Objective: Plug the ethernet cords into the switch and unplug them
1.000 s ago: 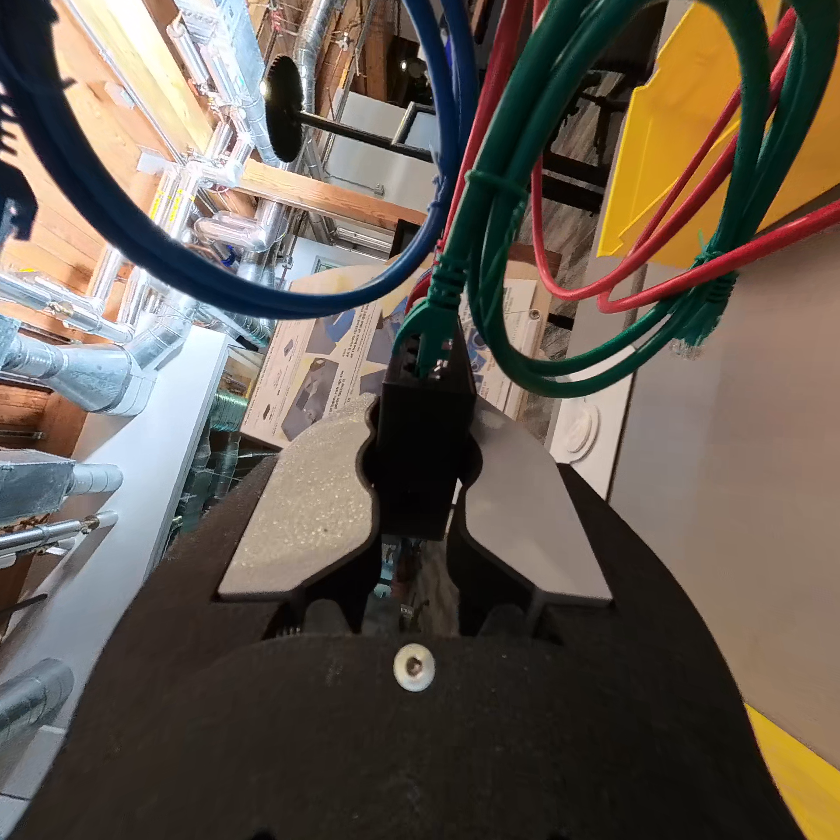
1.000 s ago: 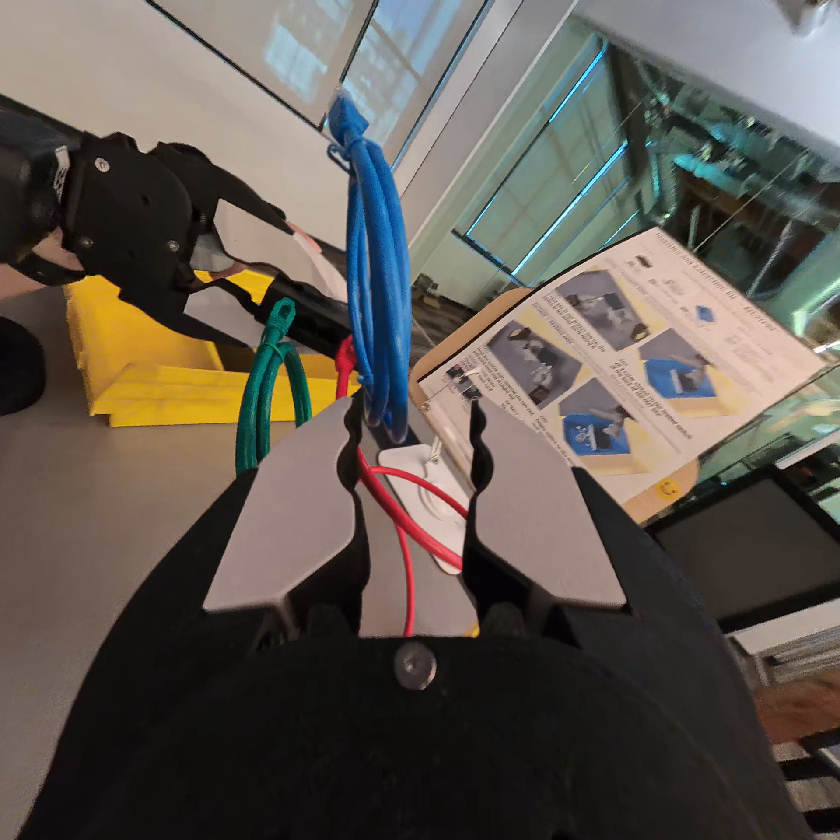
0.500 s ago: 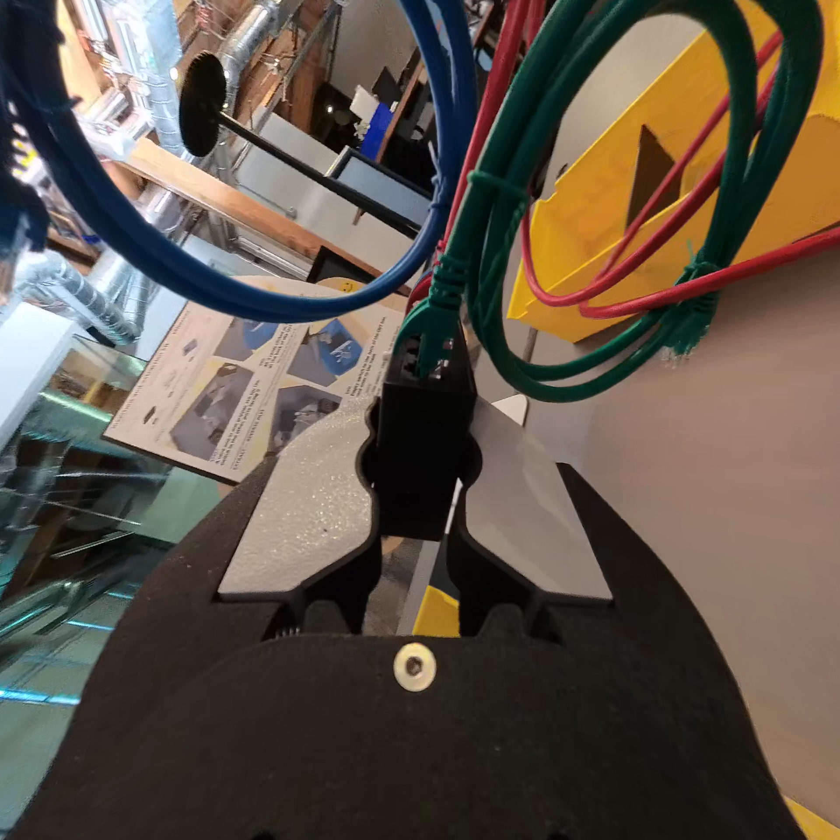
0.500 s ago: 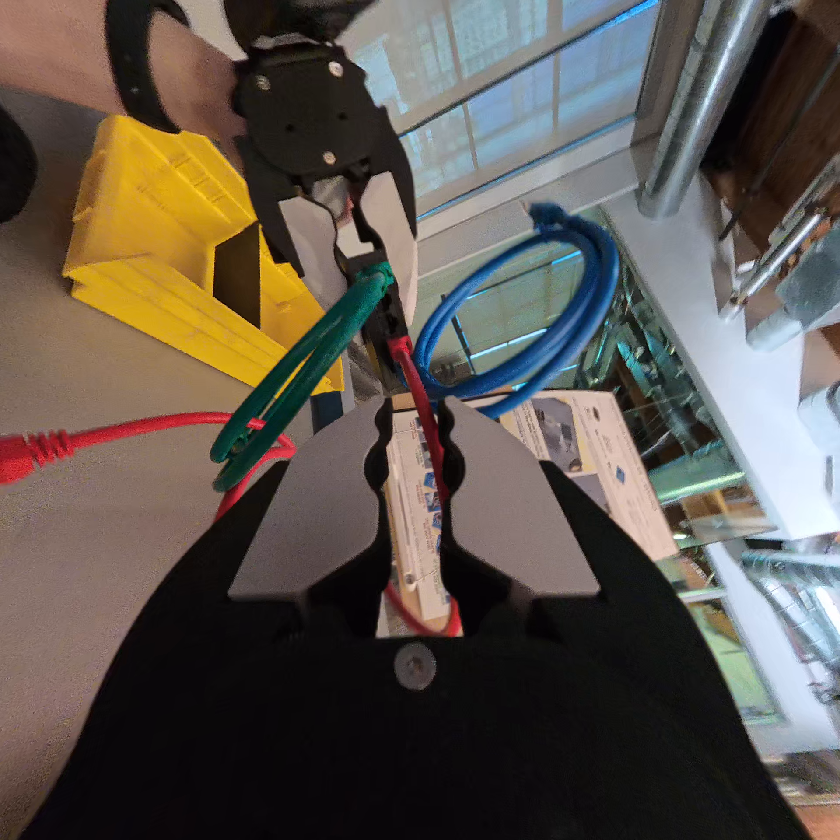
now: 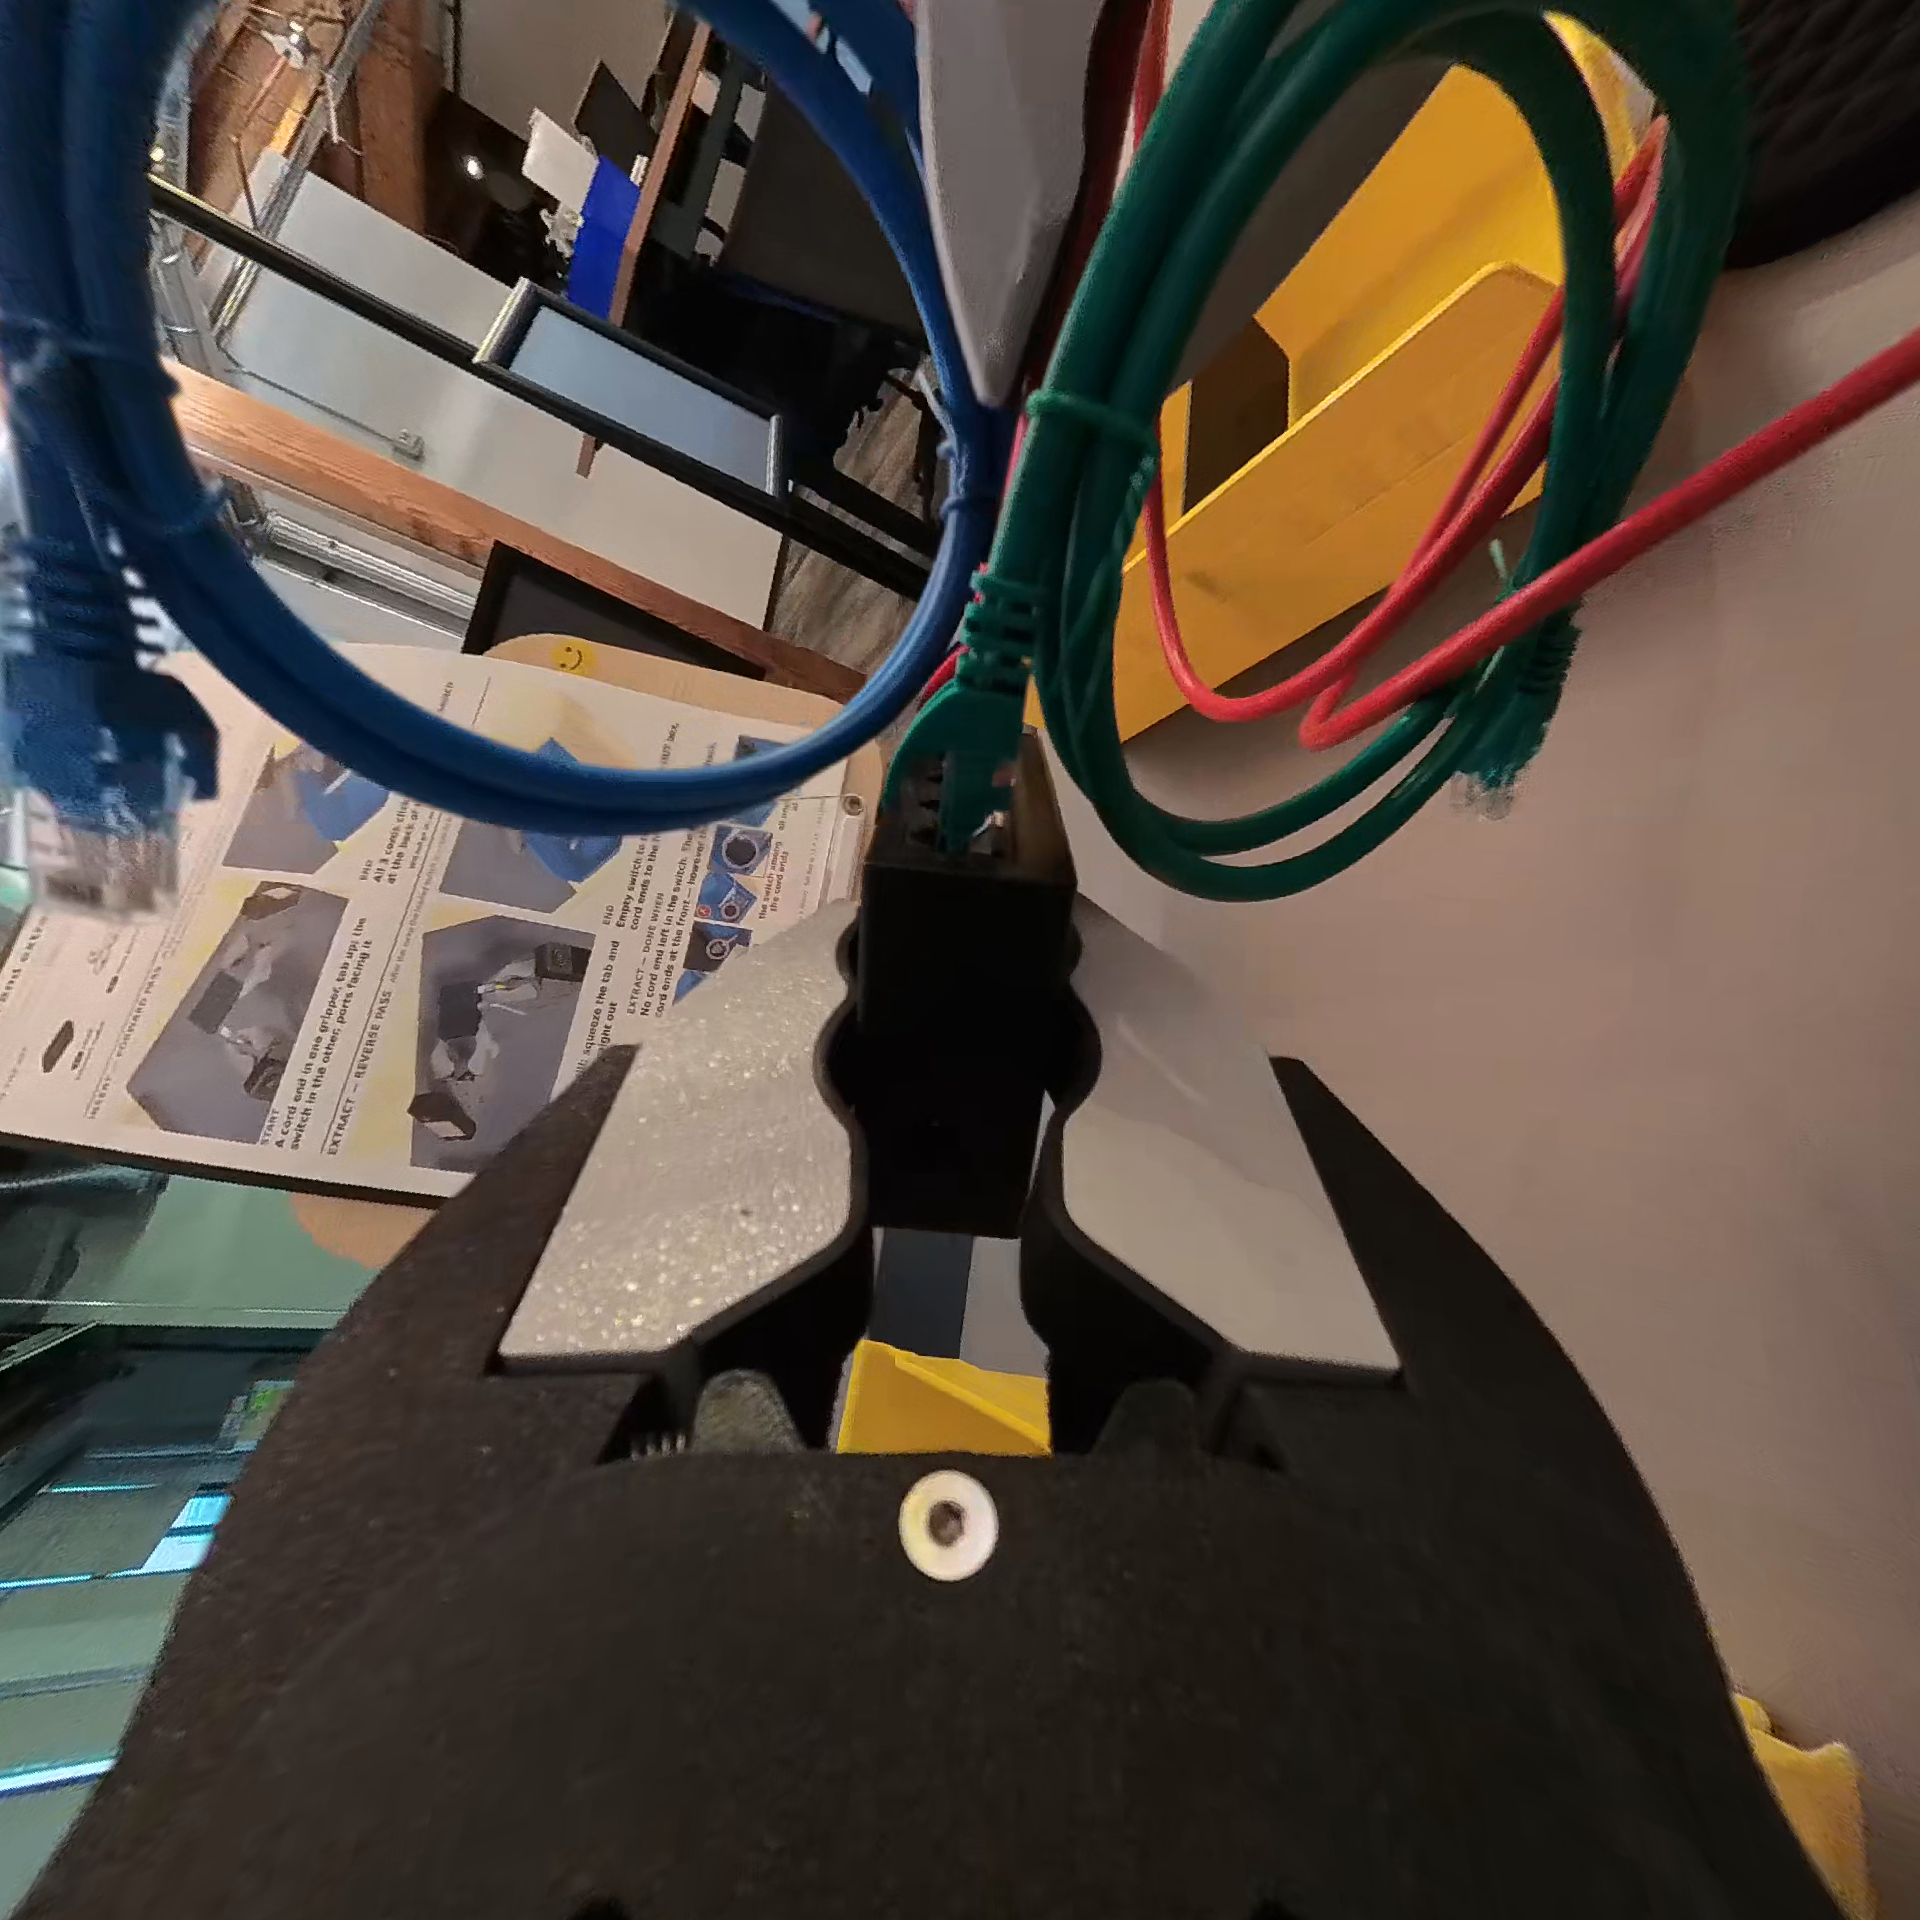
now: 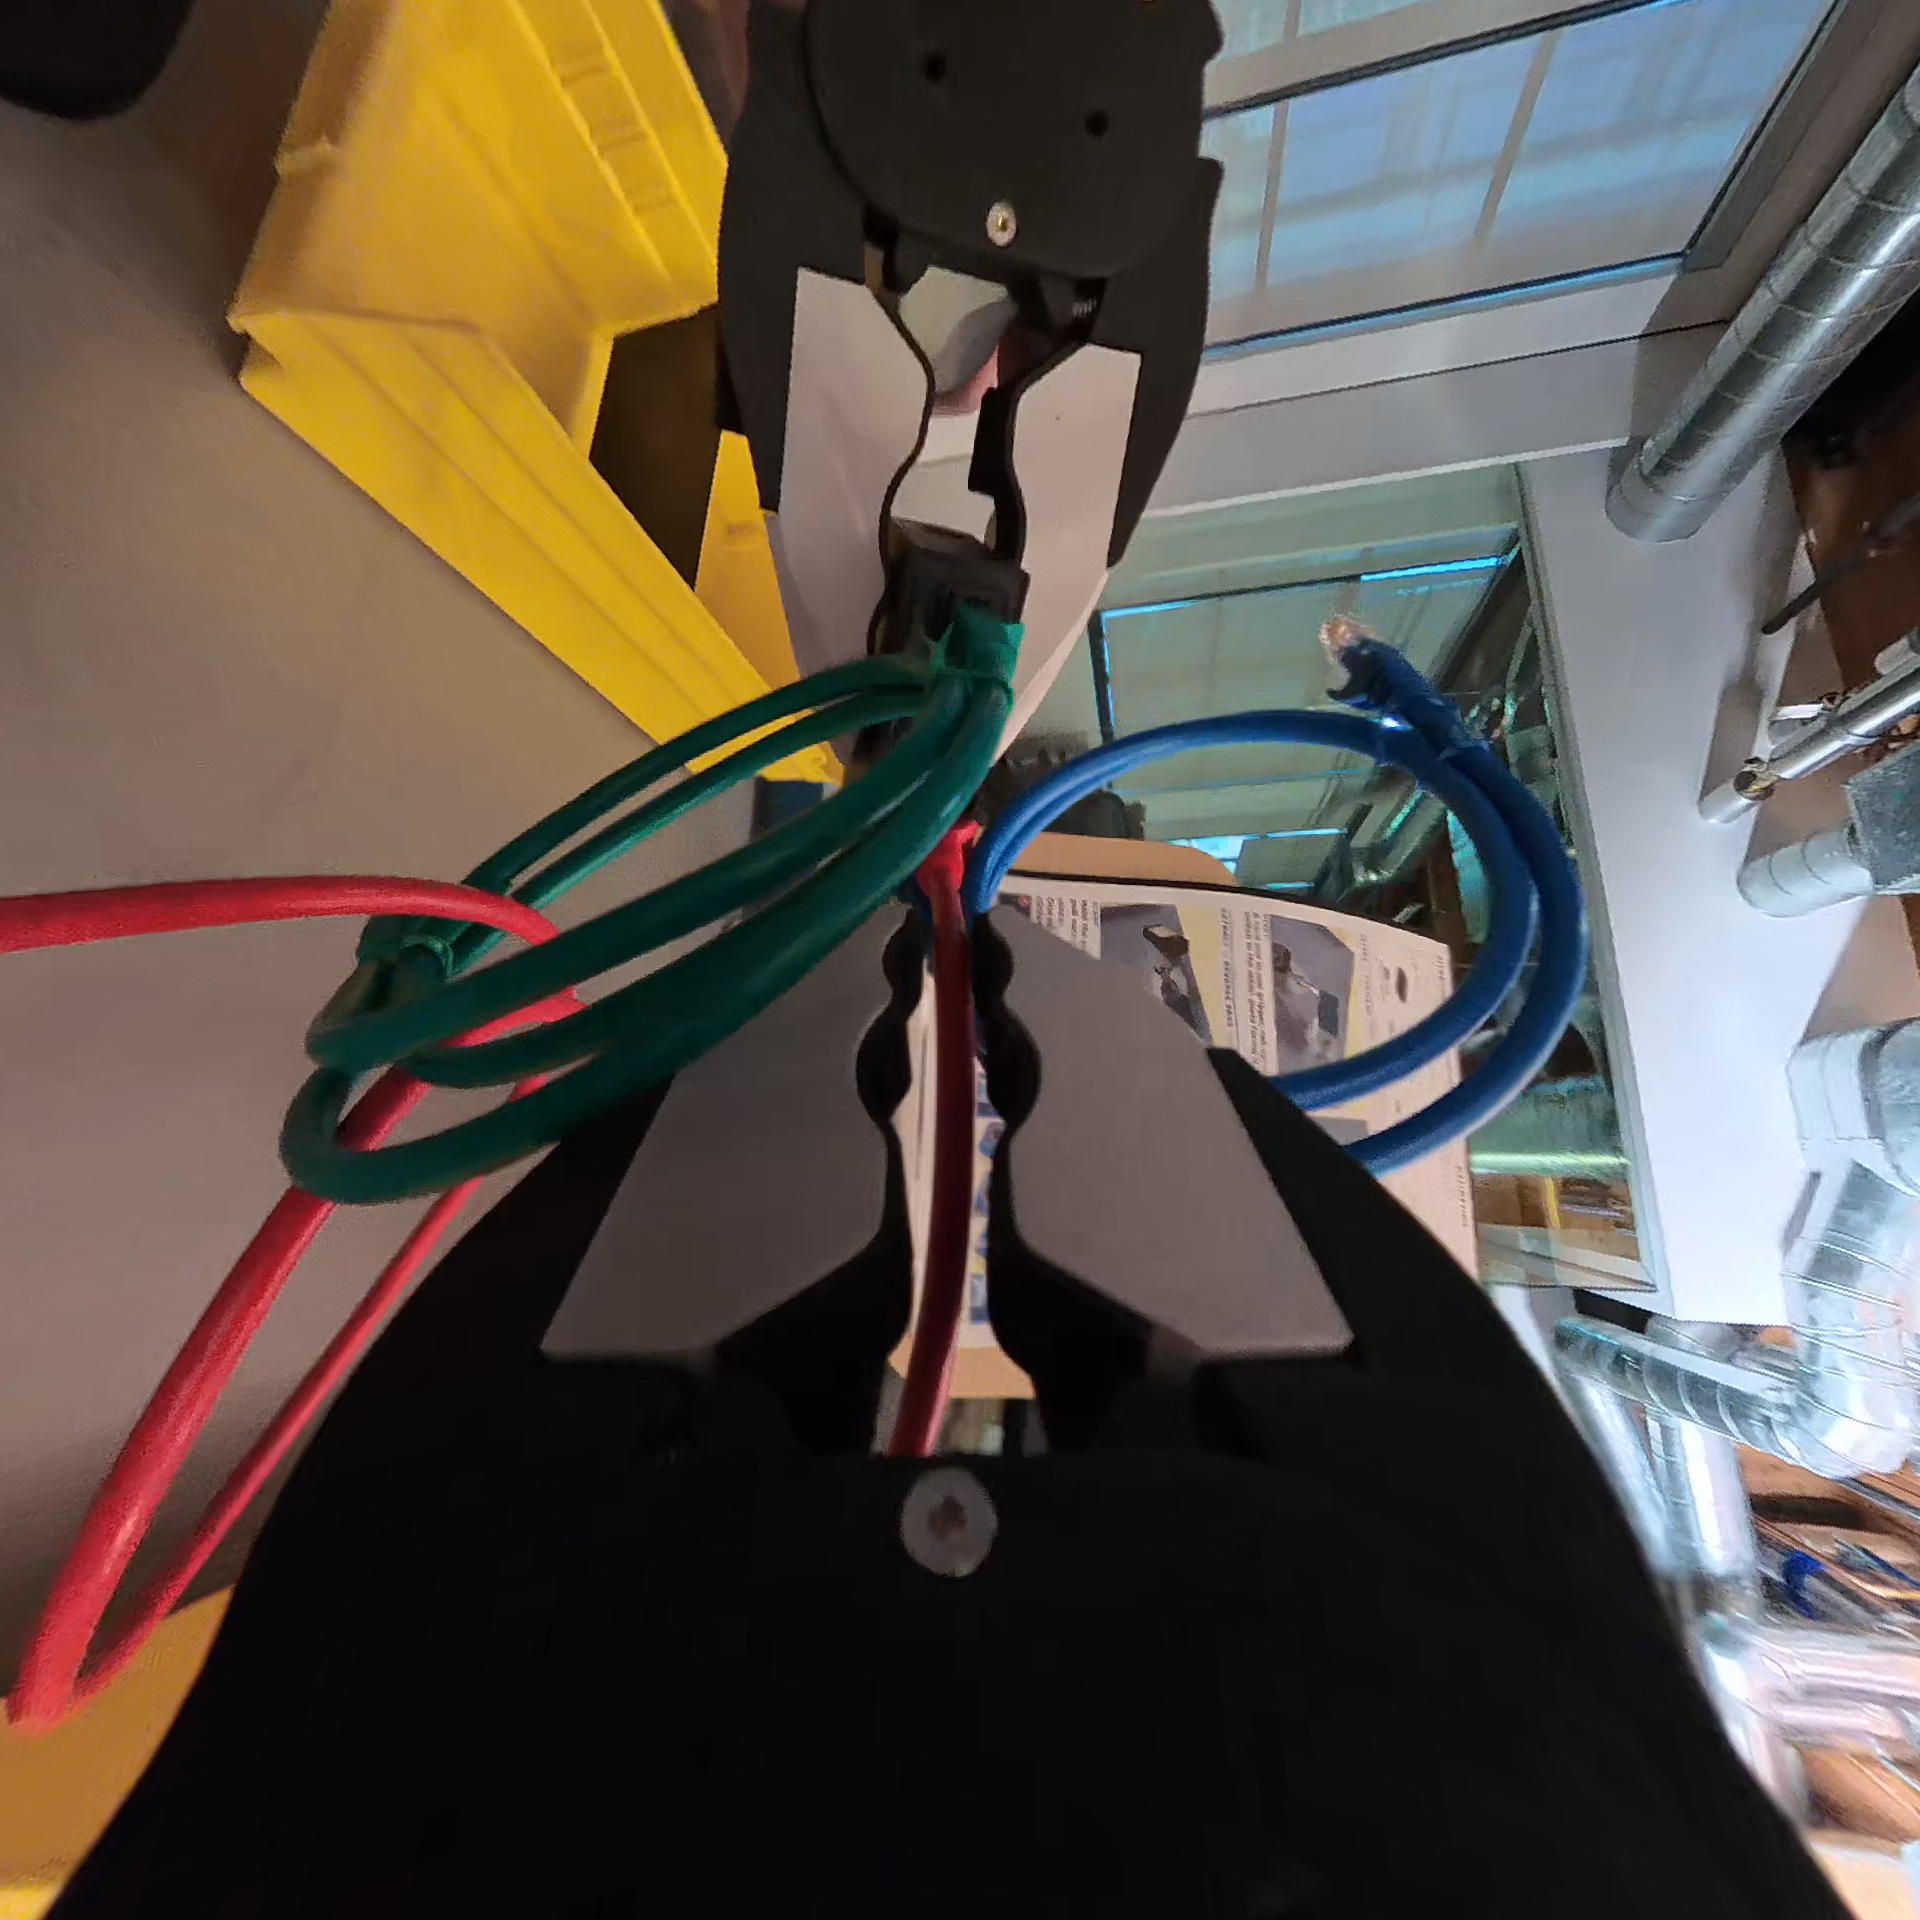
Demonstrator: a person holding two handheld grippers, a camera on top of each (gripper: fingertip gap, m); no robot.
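We found the left hand-held gripper [image 5: 961, 1049] clamped on the switch [image 5: 961, 1029], held off the bench [image 5: 1558, 1039]. The right hand-held gripper [image 6: 948, 966], nearly closed around the red cord [image 6: 940, 1195], faced the switch's ports head-on; the cord ran along its fingers.

Both grippers [image 5: 961, 997] [image 6: 945, 997] clamped, face to face.

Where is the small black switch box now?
The small black switch box sits clamped between the left gripper fingers, centre of the left wrist view, green cord plugged in.
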